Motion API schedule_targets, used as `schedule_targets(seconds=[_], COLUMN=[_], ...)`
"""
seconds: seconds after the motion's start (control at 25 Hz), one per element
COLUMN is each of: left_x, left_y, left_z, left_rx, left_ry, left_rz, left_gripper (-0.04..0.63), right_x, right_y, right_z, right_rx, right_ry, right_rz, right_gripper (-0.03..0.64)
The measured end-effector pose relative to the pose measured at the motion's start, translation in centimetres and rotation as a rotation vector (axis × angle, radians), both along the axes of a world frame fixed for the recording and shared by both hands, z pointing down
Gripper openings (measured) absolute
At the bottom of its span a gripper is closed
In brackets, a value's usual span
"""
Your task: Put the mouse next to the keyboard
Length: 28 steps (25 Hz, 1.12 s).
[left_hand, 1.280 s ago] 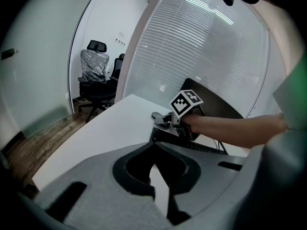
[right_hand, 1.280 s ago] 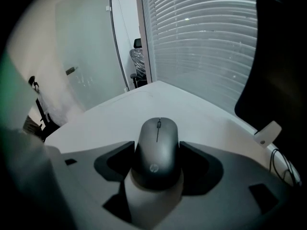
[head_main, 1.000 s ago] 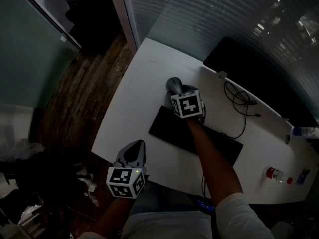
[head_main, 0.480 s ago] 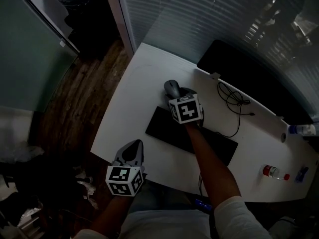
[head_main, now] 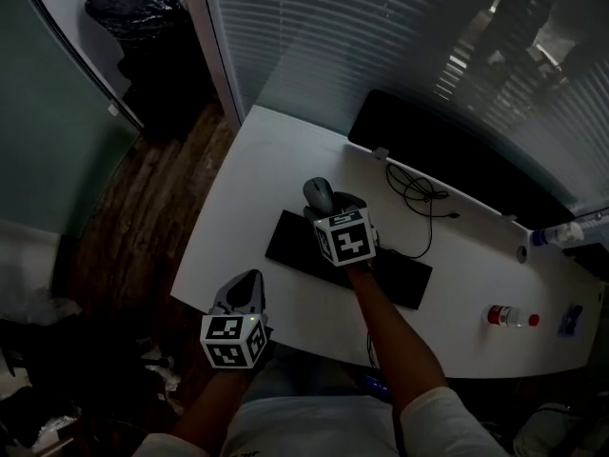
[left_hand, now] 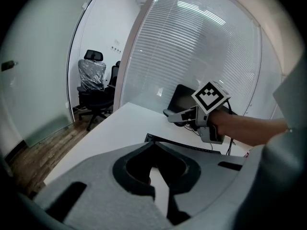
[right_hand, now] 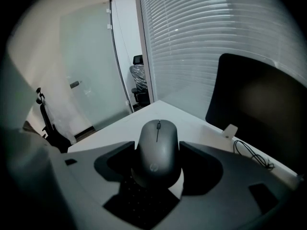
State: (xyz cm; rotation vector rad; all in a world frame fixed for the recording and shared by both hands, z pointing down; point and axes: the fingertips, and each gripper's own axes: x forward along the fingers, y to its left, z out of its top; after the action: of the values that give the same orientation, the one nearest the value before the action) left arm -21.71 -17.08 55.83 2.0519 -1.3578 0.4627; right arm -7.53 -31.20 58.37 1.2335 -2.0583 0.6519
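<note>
Pinching the mouse [right_hand: 158, 150] by its sides, the fingers [right_hand: 201, 164] of the right gripper [head_main: 328, 208] hold it off the table [head_main: 257, 179], over the far edge of the keyboard [head_main: 295, 241]. A second ago it sat further beyond that edge. The left gripper [head_main: 249, 282], fingers pressed together on nothing, hangs by the table's near edge, little changed.

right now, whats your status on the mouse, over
Right gripper shut on the mouse, held over the keyboard. Left gripper shut, empty, at the desk's near edge. Nothing in the way; cable lies well aside.
</note>
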Motion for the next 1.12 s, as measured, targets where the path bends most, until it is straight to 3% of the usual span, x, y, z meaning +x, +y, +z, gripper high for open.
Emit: schedule_targets(seconds=[0.32, 0.56, 1.12], left_x=[0.6, 2.8, 12.7], left_y=[2.6, 4.1, 7.2], left_z=[-0.4, -1.8, -3.4], left_rx=[-0.017, 0.004, 0.039], left_ry=[-0.013, -0.014, -0.009], left_rz=[-0.002, 0.051, 0.268], left_gripper=[0.005, 0.005, 0.005], right_x=[2.5, 4.6, 17.6], right_y=[6.2, 10.2, 18.6], right_z=[-2.3, -3.1, -4.4], right_rx=[-0.006, 0.001, 0.023], right_ry=[-0.019, -0.038, -0.030], right_rz=[0.061, 0.107, 0.353], right_gripper=[0.295, 0.293, 0.293])
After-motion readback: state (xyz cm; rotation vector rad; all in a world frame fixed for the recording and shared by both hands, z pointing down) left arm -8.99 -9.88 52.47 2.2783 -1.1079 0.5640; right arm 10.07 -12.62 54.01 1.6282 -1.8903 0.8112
